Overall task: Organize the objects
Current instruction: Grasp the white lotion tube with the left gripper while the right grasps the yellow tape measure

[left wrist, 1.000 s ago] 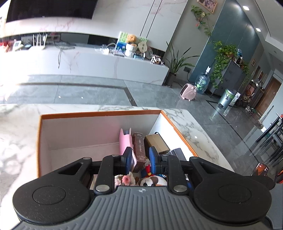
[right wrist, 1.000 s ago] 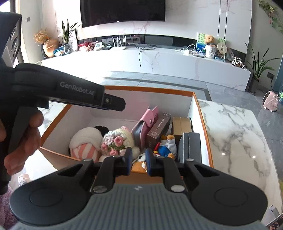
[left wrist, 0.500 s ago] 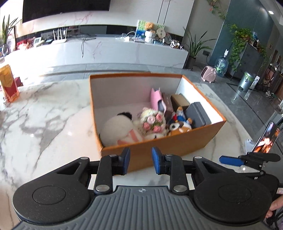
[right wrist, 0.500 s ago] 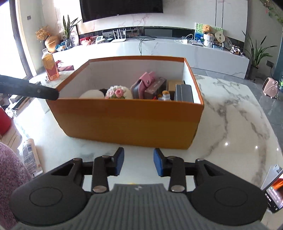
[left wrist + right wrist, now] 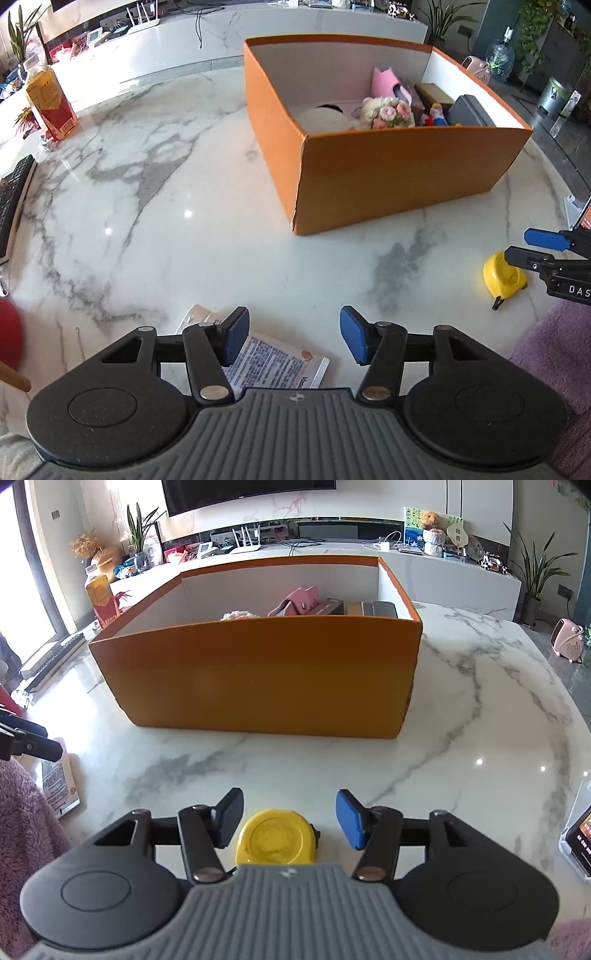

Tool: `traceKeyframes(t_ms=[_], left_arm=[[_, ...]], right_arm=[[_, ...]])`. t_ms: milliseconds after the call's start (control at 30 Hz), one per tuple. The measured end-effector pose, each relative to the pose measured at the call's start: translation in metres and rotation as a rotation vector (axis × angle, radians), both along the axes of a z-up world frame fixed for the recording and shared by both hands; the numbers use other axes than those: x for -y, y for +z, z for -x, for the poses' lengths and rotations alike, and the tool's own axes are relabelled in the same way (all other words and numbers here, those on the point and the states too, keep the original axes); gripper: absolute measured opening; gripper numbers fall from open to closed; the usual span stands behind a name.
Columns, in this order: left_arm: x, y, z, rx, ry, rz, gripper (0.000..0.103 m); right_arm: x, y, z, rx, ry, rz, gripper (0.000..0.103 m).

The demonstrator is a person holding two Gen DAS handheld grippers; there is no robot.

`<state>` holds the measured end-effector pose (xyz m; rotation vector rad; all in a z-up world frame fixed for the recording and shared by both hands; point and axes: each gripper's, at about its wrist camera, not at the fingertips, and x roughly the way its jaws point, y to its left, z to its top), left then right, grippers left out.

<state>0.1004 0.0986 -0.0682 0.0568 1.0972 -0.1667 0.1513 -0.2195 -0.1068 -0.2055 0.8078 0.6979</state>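
An orange box (image 5: 399, 173) (image 5: 258, 672) stands on the marble table, holding a pink pouch (image 5: 384, 83), a flower bundle (image 5: 388, 110), a white plush, small boxes and toys. My left gripper (image 5: 293, 336) hangs over a flat white tube of cream (image 5: 273, 363) lying at the table's near edge; its jaws are opening and the pads do not touch the tube. My right gripper (image 5: 290, 821) is low over a yellow tape measure (image 5: 275, 840) (image 5: 504, 275), which lies between its opening jaws, untouched.
A red and yellow carton (image 5: 50, 103) stands far left, near a black keyboard (image 5: 13, 195). A phone on a stand (image 5: 580, 836) sits at the right edge. A pink fleece sleeve (image 5: 22, 812) shows beside each gripper. The tube (image 5: 57, 781) lies left.
Both grippers have pulled back out of the box and come down toward the near table. Their jaws went from nearly shut to spread. The tube and tape measure have come into view.
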Motion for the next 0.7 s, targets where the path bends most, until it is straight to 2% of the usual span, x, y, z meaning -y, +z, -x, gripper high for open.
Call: traceKeyframes(t_ms=[133,367,433,533,600,700], left_arm=[[-0.003,-0.007,-0.001,-0.052,0.001,-0.009,0.074],[0.003,-0.018,-0.004,-0.15,-0.033,-0.074,0.076],[-0.005,-0.019,-0.008,-0.164,0.07,-0.07,0.076],[-0.034,-0.019,-0.013,-0.202,0.284,0.041,0.076],[-0.042,-0.02,-0.016,-0.211,0.339,0.056,0.076],[-0.033,-0.025,-0.022,-0.237,0.341,-0.021,0.076]], right_arm=[[-0.002,-0.004,0.002,0.003,0.0,0.012,0.059],[0.0,-0.005,0.002,0.004,-0.007,0.014,0.06],[0.0,-0.005,0.001,0.004,-0.007,0.014,0.06],[0.0,-0.004,0.001,0.008,-0.008,0.015,0.06],[-0.001,-0.005,0.001,0.009,-0.007,0.018,0.06],[-0.003,-0.006,0.0,0.007,-0.013,0.034,0.061]])
